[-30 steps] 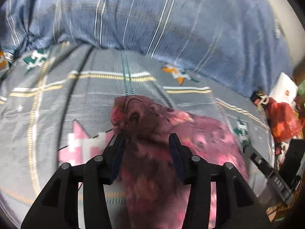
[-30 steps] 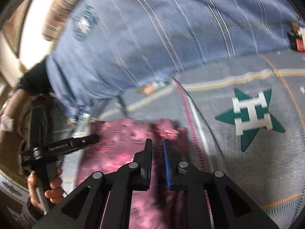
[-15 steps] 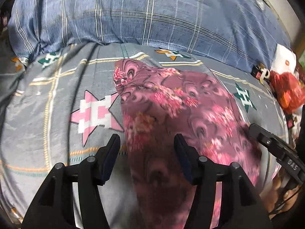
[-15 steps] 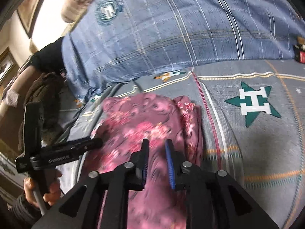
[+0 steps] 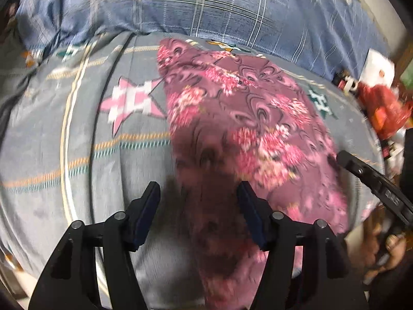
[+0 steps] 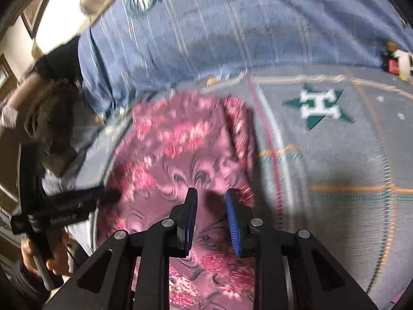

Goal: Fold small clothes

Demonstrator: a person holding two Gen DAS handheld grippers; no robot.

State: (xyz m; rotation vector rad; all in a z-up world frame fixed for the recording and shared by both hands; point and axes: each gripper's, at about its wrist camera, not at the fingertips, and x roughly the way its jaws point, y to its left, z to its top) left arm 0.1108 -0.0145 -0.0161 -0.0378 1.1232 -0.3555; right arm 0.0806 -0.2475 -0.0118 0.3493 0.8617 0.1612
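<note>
A maroon garment with pink flowers [image 5: 240,118] lies spread along the grey star-print bed sheet [image 5: 77,134]. My left gripper [image 5: 198,193] hovers over its near, shadowed part. Its jaws are opening and nothing is pinched between them. In the right wrist view the same garment [image 6: 185,142] shows a folded ridge along its right edge. My right gripper [image 6: 211,193] hangs above the cloth, jaws opening, blue pads off the fabric. Each view shows the other tool at its side: right gripper [image 5: 374,180], left gripper [image 6: 64,206].
A bulky blue plaid quilt [image 5: 206,5] runs along the back of the bed. A red bag [image 5: 382,108] and a white box [image 5: 376,62] sit at the far right. A brown fuzzy item [image 6: 51,118] lies left of the bed. A person's hand [image 6: 38,255] holds the left tool.
Both grippers have drawn back along the garment toward its near end while their jaws widened. The bunched far end seen earlier now lies flat on the sheet.
</note>
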